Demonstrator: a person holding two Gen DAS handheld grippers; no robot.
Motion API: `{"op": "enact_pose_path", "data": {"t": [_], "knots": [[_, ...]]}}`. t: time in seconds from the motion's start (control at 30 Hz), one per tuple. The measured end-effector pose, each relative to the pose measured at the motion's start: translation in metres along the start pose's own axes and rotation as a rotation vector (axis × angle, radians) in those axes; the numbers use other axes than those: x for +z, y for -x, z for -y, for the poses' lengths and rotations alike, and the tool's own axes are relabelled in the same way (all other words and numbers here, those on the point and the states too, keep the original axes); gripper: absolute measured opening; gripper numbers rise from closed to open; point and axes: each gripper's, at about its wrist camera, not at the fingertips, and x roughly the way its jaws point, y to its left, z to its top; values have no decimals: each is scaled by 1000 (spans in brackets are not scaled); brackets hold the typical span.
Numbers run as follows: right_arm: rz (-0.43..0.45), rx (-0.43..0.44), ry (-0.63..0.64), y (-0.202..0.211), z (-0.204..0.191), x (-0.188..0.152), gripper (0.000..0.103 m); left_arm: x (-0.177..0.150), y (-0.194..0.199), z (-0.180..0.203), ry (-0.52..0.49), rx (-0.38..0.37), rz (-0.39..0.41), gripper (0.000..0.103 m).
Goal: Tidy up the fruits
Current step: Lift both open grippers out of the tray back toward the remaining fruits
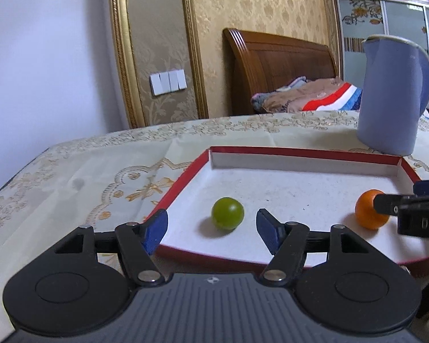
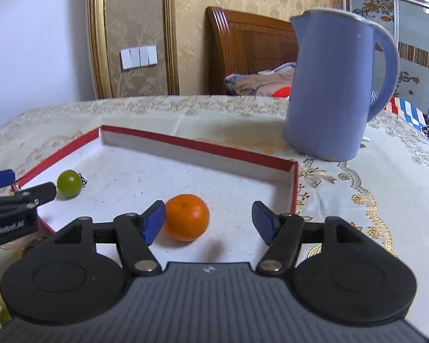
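Right gripper [image 1: 386,200] was cut off at the frame edge in the left wrist view, its black finger covering part of the orange [image 1: 369,210]. Left gripper [image 2: 11,191] was likewise cropped in the right wrist view. A pale green blob at the bottom left corner of the right wrist view was too cropped to identify, possibly more fruit.

Left gripper's own view: jaws about half open, empty, green fruit [image 1: 227,213] lay on the tray [image 1: 186,171] floor just beyond the gap, touching neither pad.

Right wrist view: right gripper [image 2: 208,220] jaws about half open, orange just beside the left pad, contact unclear, well apart from the right pad, near the tray's near edge.

Only the right wrist view showed a short stem on the green fruit. Blue jug [image 2: 334,85] stood on the tablecloth [image 2: 386,171] past the tray's far right corner.
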Motion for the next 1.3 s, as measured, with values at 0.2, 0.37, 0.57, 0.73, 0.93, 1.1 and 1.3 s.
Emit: {"op": "enact_pose_path", "data": {"t": [0.2,0.37,0.57,0.73,0.93,1.1,1.3], "knots": [[11,23,-30,16,1,-10,66,-13,20,-6,27,-31,8,69],[32,36,-43,35,2,-28,68,-28,36,-15,46,-44,5,69],[90,30,-59,57,6,-43,75,-43,53,-31,103,-62,8,69],[106,23,-123,78,24,-52,75,-50,69,-35,119,-109,30,69],[90,0,-141,92,39,-68,75,-67,90,-13,-4,-175,42,69],[46,-53,-128,108,58,-88,76,-73,104,-9,10,-194,58,78],[33,-54,-99,124,74,-99,81,-73,94,1,-23,-176,-15,79]]}}
